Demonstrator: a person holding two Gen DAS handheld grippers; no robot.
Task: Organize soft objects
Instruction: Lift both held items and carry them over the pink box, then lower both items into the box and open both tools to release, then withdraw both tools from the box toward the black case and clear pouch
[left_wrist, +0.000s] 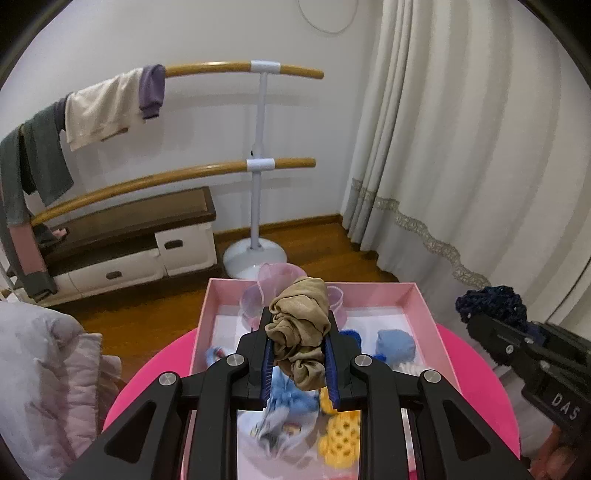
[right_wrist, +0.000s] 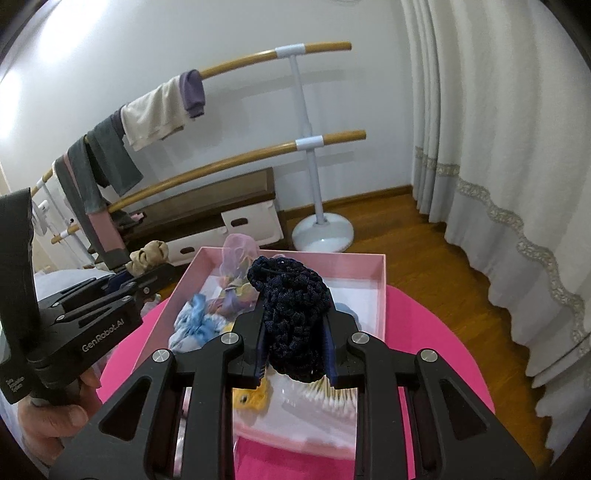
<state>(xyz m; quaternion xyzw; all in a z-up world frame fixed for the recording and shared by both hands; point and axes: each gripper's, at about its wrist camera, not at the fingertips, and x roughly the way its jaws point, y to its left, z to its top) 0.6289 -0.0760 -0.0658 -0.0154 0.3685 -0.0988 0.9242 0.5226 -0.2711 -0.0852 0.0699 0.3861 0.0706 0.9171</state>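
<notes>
The curtain (left_wrist: 461, 147) covers the right side of the room. A two-rail barre stand (left_wrist: 258, 162) stands against the wall, with several garments (left_wrist: 99, 107) draped over its upper rail.

A round pink worktop (right_wrist: 424, 332) carries an open pink box (right_wrist: 380, 280). The box holds a sheer pink scrunchie (right_wrist: 238, 245) at its far end, a light blue scrunchie (right_wrist: 195, 325) near its left wall, a yellow knitted item (left_wrist: 341, 435) toward its near end, and a bundle of cotton swabs (right_wrist: 332, 400) beside the yellow item.

The left claw (left_wrist: 300, 354) is clamped narrow on a tan scrunchie (left_wrist: 301, 328), which is held above the box and bulges up past the fingertips.

The right claw (right_wrist: 293, 336) is clamped narrow on a dark navy crocheted scrunchie (right_wrist: 291, 295), likewise held above the box. A hand (right_wrist: 51, 417) grips the left claw's handle.
</notes>
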